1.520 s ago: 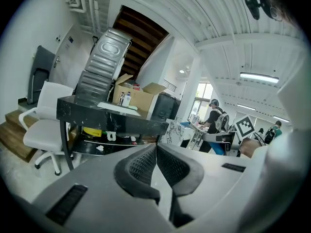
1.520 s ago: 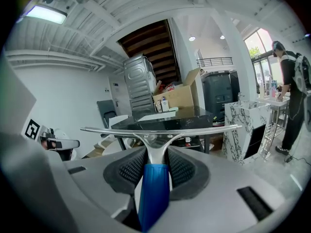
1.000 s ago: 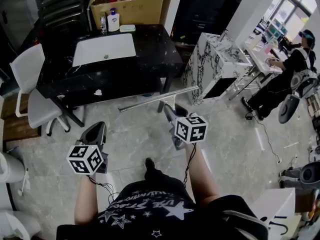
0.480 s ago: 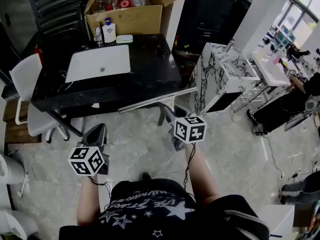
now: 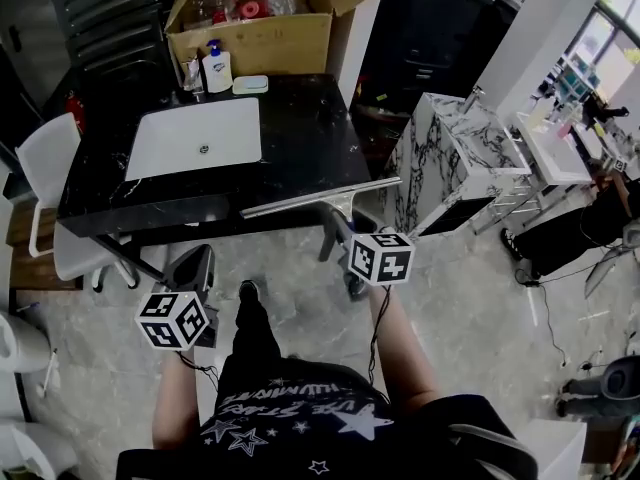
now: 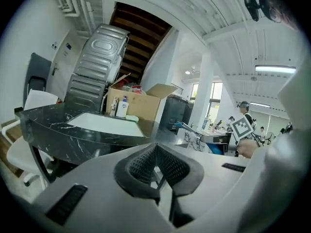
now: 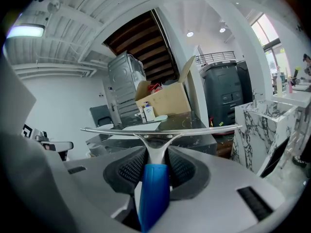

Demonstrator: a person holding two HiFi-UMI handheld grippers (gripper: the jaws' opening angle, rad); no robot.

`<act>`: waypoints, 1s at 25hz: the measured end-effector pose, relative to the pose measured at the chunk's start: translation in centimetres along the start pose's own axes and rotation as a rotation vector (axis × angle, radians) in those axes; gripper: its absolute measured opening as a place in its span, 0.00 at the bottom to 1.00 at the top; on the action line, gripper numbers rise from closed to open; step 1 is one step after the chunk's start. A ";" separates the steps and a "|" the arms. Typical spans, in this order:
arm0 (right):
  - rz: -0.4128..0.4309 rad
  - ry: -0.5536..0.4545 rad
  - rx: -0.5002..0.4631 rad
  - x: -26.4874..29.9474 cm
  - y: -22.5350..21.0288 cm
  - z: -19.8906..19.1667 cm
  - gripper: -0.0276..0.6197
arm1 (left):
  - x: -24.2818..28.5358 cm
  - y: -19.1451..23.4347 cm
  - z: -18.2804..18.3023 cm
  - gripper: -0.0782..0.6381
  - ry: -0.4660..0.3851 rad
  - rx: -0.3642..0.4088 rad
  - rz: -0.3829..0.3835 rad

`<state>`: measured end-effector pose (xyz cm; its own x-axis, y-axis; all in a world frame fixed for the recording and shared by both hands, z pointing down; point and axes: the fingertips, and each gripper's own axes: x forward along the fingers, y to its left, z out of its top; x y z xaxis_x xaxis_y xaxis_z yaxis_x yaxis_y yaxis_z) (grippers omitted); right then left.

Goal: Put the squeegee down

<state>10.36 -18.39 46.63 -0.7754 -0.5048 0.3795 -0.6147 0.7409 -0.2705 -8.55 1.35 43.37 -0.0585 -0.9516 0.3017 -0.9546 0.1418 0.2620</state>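
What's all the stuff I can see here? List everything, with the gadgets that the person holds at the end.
table: one, black marble, centre, with a white sink set in it.
cardboard box: one, brown, open, behind the table.
pump bottle: one, white and blue, table's far edge.
chair: one, white, left of the table.
cabinet: one, white marble pattern, right of the table.
squeegee: one, silver blade, blue handle, in the right gripper.
left gripper: one, grey, jaws shut, empty.
right gripper: one, grey, clamped on the squeegee.
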 end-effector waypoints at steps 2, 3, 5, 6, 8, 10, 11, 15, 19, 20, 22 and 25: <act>-0.014 0.002 0.001 1.8 -0.5 0.6 0.26 | 2.0 1.2 0.6 0.14 0.001 0.001 -0.009; -0.023 0.002 0.001 2.8 -0.8 0.9 0.26 | 3.1 1.9 1.0 0.14 0.000 0.001 -0.014; -0.042 0.002 0.004 4.8 -1.5 1.8 0.26 | 5.4 3.1 2.0 0.14 -0.001 0.001 -0.027; -0.052 0.002 0.007 5.9 -1.9 2.3 0.26 | 6.6 3.7 2.5 0.14 0.001 0.003 -0.033; -0.071 0.003 0.016 8.1 -2.6 3.3 0.26 | 9.0 5.2 3.7 0.14 0.006 0.010 -0.043; -0.093 0.005 0.025 10.3 -3.2 4.2 0.26 | 11.4 6.7 5.0 0.14 0.010 0.019 -0.054; -0.104 0.006 0.029 11.4 -3.5 4.7 0.26 | 12.5 7.4 5.6 0.14 0.013 0.022 -0.062; -0.141 0.017 0.046 15.5 -4.4 6.5 0.26 | 16.6 9.8 7.7 0.14 0.031 0.027 -0.096; -0.179 0.036 0.053 19.1 -5.2 8.2 0.26 | 20.4 11.9 9.9 0.14 0.046 0.032 -0.127; -0.189 0.040 0.052 20.0 -5.5 8.7 0.26 | 21.3 12.5 10.5 0.14 0.047 0.032 -0.132; -0.207 0.048 0.052 21.9 -6.0 9.7 0.26 | 23.1 13.7 11.7 0.14 0.050 0.033 -0.141; -0.235 0.060 0.052 25.0 -6.9 11.2 0.26 | 25.8 15.3 13.3 0.14 0.053 0.039 -0.154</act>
<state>-6.41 -41.05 48.00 -0.6008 -0.6323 0.4891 -0.7853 0.5815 -0.2128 -28.51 -24.67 42.98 0.1042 -0.9454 0.3088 -0.9617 -0.0167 0.2735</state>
